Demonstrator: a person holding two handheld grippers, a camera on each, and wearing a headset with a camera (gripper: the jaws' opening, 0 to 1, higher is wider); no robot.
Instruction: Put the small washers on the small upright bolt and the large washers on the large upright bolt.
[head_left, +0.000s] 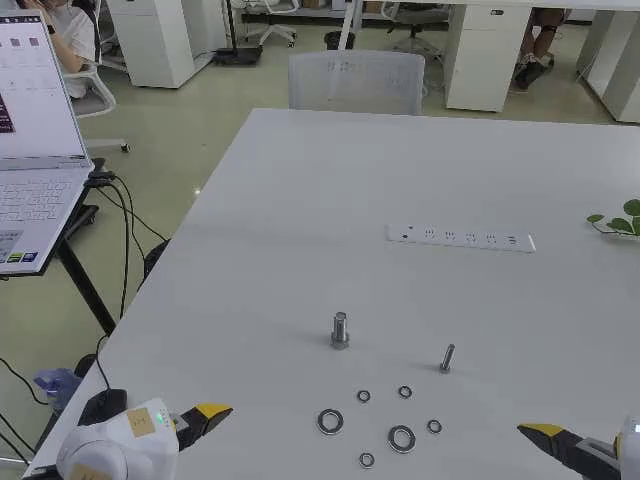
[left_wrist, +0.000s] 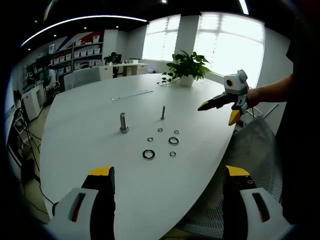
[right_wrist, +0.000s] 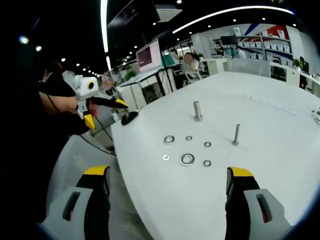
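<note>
The large upright bolt (head_left: 340, 330) and the thinner small upright bolt (head_left: 447, 358) stand on the white table (head_left: 400, 180). In front of them lie two large washers (head_left: 330, 421) (head_left: 402, 438) and several small washers (head_left: 364, 396). My left gripper (head_left: 215, 413) hovers at the table's near left edge, my right gripper (head_left: 540, 432) at the near right. Both are short of the washers. In the left gripper view the left gripper (left_wrist: 167, 187) is open and empty, facing the large bolt (left_wrist: 123, 122) and the small bolt (left_wrist: 163, 112). The right gripper (right_wrist: 167, 182) is likewise open, facing the washers (right_wrist: 187, 159).
A white power strip (head_left: 461, 238) lies further back on the table. A grey chair (head_left: 356, 82) stands at the far edge. A laptop (head_left: 30, 150) on a stand with cables is to the left. Plant leaves (head_left: 620, 220) reach in at the right.
</note>
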